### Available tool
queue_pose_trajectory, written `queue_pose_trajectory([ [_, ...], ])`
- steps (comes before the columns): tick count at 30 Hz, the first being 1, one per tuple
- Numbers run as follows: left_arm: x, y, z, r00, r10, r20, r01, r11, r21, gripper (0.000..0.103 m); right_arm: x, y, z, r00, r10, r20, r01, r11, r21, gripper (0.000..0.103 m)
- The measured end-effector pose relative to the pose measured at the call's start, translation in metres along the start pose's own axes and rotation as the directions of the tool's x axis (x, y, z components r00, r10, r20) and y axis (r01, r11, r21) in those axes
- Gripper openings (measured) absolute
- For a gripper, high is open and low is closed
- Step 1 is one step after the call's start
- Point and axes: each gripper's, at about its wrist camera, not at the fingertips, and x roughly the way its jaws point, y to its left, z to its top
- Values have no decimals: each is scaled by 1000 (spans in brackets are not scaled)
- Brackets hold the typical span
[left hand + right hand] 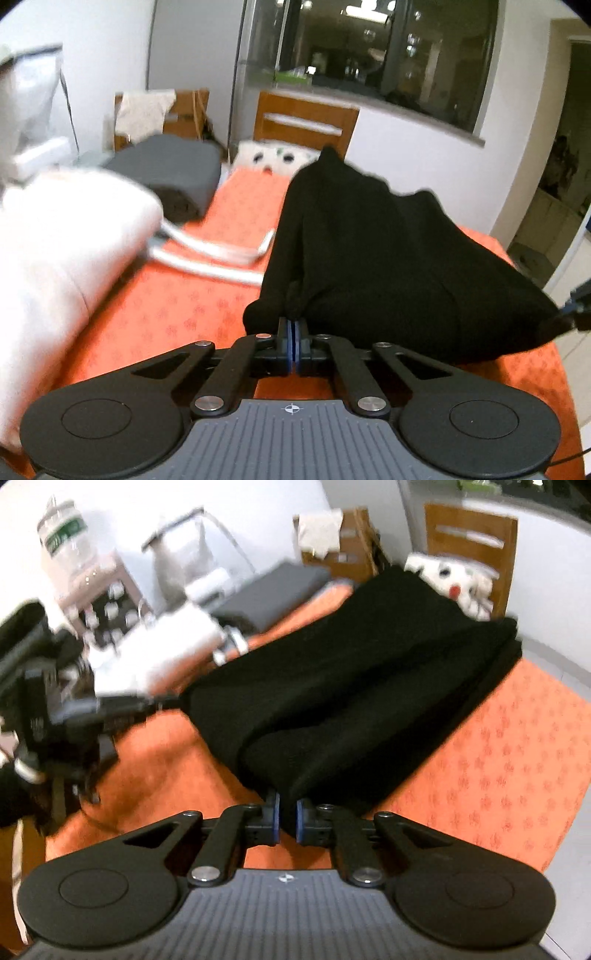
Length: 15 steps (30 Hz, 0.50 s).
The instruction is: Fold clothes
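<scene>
The left gripper (294,326) had its jaws clenched on a bunched edge of the black garment (369,251), the blue pads nearly meeting with only a thin fold caught there. The right gripper (287,814) was grasping another near edge of the same cloth, its jaws a little further apart around a thicker fold. The garment lay lengthwise over the orange cover (498,746) of the surface, its near end drawn up towards both grippers (the far end rested near a white soft toy (458,583)). Beside it lay something white and blurred (62,251), with a grey box (173,166) beyond.
</scene>
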Motion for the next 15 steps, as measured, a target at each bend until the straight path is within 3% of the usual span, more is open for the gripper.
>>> queue_pose_trajectory([
  [3,3,8,-9,998,-64,-8,64,997,-52,6,11,-2,-13,999,-8,-40,8,1000,-2,9],
  [8,-8,25,-22,996,-87,11,88,989,-116,21,13,-3,-14,999,-10,-51,9,1000,-5,12],
  [10,-7,26,-26,995,-98,-2,97,989,-109,30,13,-4,-15,999,3,-53,-3,1000,6,18],
  [11,-6,25,-27,994,-106,-8,104,989,-106,32,13,-4,-15,999,12,-53,-12,1000,15,19],
  [13,0,23,-28,991,-132,-16,130,987,-93,33,14,-5,-15,999,33,-42,-32,999,27,32],
  [15,8,18,-29,990,-138,-25,136,989,-60,33,17,-4,-13,999,31,-34,-31,999,22,35],
])
